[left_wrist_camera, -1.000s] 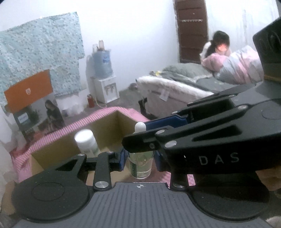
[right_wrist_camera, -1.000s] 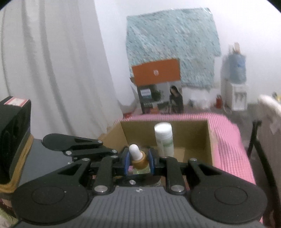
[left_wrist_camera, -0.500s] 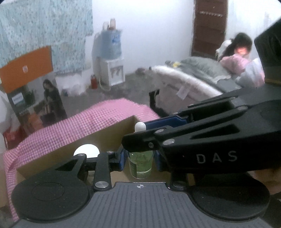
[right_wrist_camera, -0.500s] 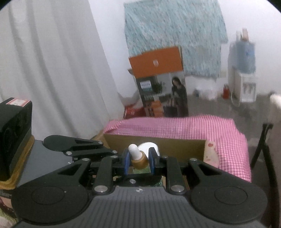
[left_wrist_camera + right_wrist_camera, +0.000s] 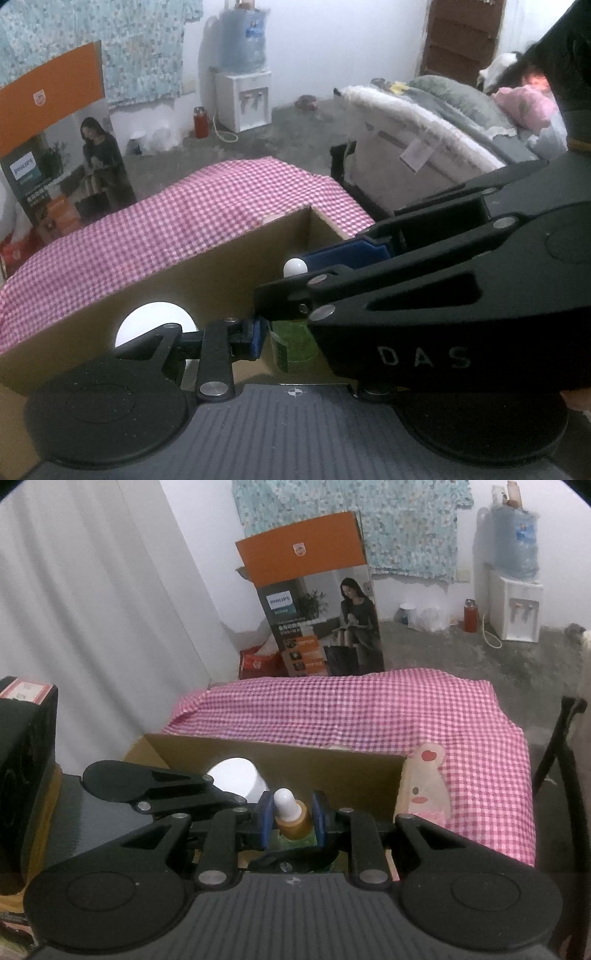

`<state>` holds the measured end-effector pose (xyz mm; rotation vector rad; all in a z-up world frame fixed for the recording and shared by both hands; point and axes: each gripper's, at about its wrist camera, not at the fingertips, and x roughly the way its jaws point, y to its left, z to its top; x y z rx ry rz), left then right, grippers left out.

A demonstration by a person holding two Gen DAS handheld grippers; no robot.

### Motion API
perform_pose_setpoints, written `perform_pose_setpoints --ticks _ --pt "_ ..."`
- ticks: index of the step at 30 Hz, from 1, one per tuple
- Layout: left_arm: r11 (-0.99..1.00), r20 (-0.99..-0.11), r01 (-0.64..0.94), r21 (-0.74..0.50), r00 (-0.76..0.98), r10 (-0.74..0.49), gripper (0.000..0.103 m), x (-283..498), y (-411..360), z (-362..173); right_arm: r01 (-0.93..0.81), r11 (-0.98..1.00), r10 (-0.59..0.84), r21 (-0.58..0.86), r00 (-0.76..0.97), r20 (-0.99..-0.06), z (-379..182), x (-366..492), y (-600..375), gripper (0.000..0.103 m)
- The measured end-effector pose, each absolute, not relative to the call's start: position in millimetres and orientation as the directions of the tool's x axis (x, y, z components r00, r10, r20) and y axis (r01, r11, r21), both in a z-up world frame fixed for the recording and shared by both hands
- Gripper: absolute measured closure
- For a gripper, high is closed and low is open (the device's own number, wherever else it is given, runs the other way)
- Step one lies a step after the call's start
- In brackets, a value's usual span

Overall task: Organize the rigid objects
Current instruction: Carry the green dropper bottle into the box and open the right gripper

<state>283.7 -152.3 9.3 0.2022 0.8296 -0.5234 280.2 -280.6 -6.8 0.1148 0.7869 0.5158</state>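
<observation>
Upright green dropper bottle [image 5: 291, 818] over cardboard box [image 5: 332, 764]

Both grippers pitch downward side by side. The right gripper [image 5: 290, 821] clamps its blue pads [image 5: 265, 819] on the neck of a dropper bottle [image 5: 291, 818]; the left gripper [image 5: 291, 341] grips the same bottle's green glass body lower down, its right finger hidden behind the right gripper's linkage.
</observation>
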Motion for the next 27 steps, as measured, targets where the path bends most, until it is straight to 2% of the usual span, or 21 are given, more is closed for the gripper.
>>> perform_pose_setpoints --ticks 15,18,20,22,24,25,27 --pt "0.86 -0.761 0.51 -0.005 0.556 -0.334 0.069 291.1 -157.6 4.1 -0.41 0.867 0.489 0.284 0.586 -0.646 -12.5 288.5 -281.6 0.077" --pt "0.859 -0.754 0.512 -0.001 0.564 -0.337 0.065 285.6 -157.5 9.8 -0.411 0.867 0.49 0.281 0.604 -0.628 -7.5 281.0 -283.3 0.076" --pt "0.858 -0.744 0.513 0.006 0.576 -0.339 0.055 279.6 -155.9 16.0 -0.411 0.869 0.488 0.276 0.623 -0.611 -1.3 273.0 -285.0 0.076" --pt "0.857 -0.728 0.516 0.009 0.591 -0.348 0.047 271.8 -153.2 23.4 -0.406 0.873 0.484 0.27 0.648 -0.589 6.6 262.4 -286.7 0.069" --pt "0.854 -0.712 0.521 0.01 0.603 -0.36 0.039 261.4 -149.6 31.3 -0.401 0.876 0.48 0.268 0.677 -0.558 14.3 249.4 -290.8 0.043" --pt "0.853 -0.704 0.522 0.015 0.611 -0.362 0.033 256.0 -147.7 35.3 -0.4 0.877 0.48 0.267 0.691 -0.541 17.4 242.2 -293.1 0.038" --pt "0.853 -0.686 0.522 0.031 0.632 -0.361 0.029 245.0 -144.4 44.4 -0.39 0.885 0.466 0.255 0.722 -0.512 24.2 225.2 -297.6 0.033"
